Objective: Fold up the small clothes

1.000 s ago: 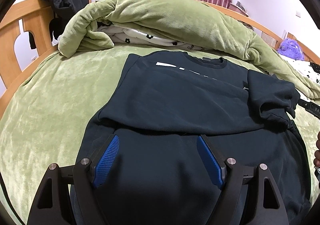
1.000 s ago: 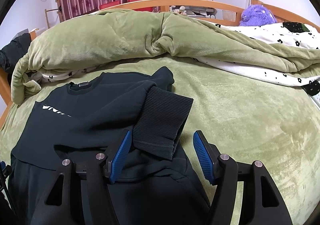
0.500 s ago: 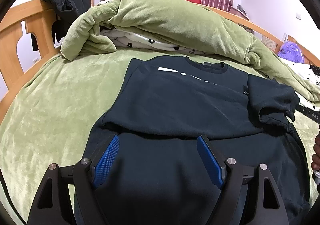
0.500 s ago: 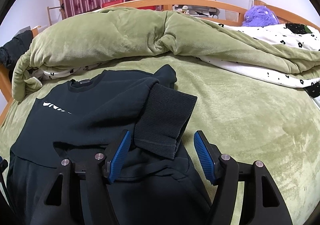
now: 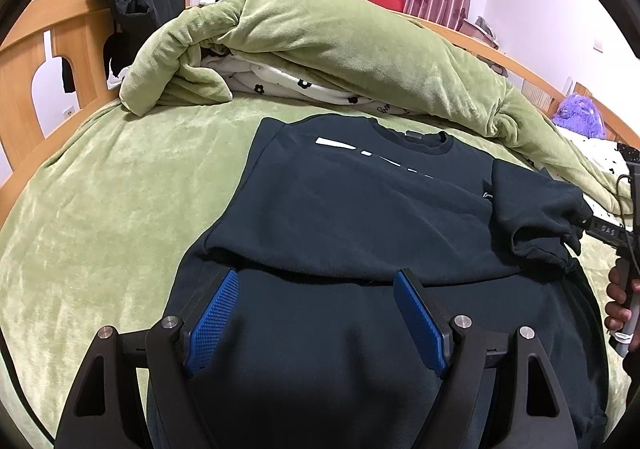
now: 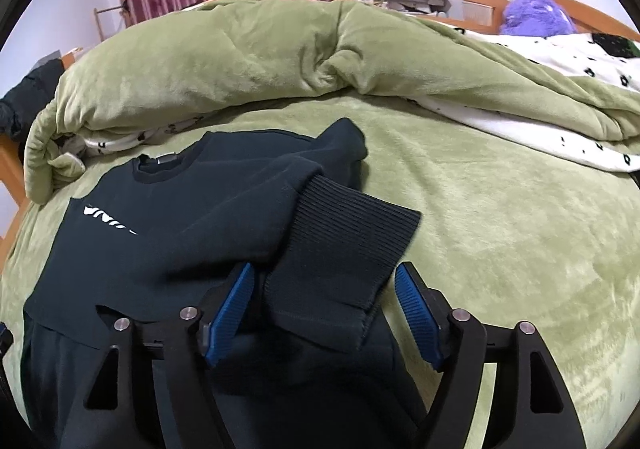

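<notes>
So there's a dark sweatshirt [image 5: 360,209] lying flat on the bed [image 5: 100,209], on the green cover, collar toward the far edge where a green blanket [image 5: 340,49] is bunched up in a long roll. White lettering runs across the chest.

The left gripper [image 5: 316,313] hangs over the lower part of the sweatshirt with its jaws wide, blue pads [image 5: 212,317] either side of bare fabric, nothing pinched.

The right gripper [image 6: 324,305] is at the folded-in sleeve, and the ribbed cuff [image 6: 340,253] sits right between its jaws. The jaws are opening and the pads don't press on the cuff, there's a gap on both sides.

In the left wrist view you can catch a hand [image 5: 618,301] at the right edge holding the other tool. A purple plush toy [image 6: 536,17] sits in the far corner by the wooden bed frame [image 5: 36,69], with a dark jacket [image 5: 128,5] draped over that frame.
</notes>
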Demonstrator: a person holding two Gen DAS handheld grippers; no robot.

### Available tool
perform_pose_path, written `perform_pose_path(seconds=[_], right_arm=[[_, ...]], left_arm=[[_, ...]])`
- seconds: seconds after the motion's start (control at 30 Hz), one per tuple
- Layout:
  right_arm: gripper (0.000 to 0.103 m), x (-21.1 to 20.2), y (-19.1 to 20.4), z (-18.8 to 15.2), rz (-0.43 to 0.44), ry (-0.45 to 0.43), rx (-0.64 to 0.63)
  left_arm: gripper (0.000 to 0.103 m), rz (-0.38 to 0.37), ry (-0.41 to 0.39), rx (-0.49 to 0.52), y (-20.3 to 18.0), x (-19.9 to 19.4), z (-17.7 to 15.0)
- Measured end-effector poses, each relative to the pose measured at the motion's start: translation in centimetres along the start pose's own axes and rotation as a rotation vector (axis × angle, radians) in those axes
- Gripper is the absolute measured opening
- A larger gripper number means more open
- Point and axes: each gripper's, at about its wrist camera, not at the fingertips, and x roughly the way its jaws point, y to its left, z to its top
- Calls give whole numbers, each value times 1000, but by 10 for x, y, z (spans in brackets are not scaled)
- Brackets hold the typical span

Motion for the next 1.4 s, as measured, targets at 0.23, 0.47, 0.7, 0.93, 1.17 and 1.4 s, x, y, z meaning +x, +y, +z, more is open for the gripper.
perform_pose_path(seconds=[0.23, 0.47, 0.7, 0.93, 1.17, 1.4], right_arm=[[2, 13, 13, 2, 107, 59, 41], [0, -39, 70, 17, 128, -94, -84], [0, -85, 138, 36, 174, -156, -167], [55, -88, 108, 36, 28, -168, -188], [65, -51, 27, 31, -92, -91, -167], [74, -7, -25, 15, -12, -61, -71]], left_arm=[[78, -14, -1, -15, 4, -3, 0], [78, -25, -7, -40, 10, -6, 3], [78, -18, -20, -36, 12, -8, 5], [78, -25, -8, -48, 21, -6, 5], [79, -53, 35, -117, 29, 3, 5], [80, -54, 61, -143, 34, 13, 0]])
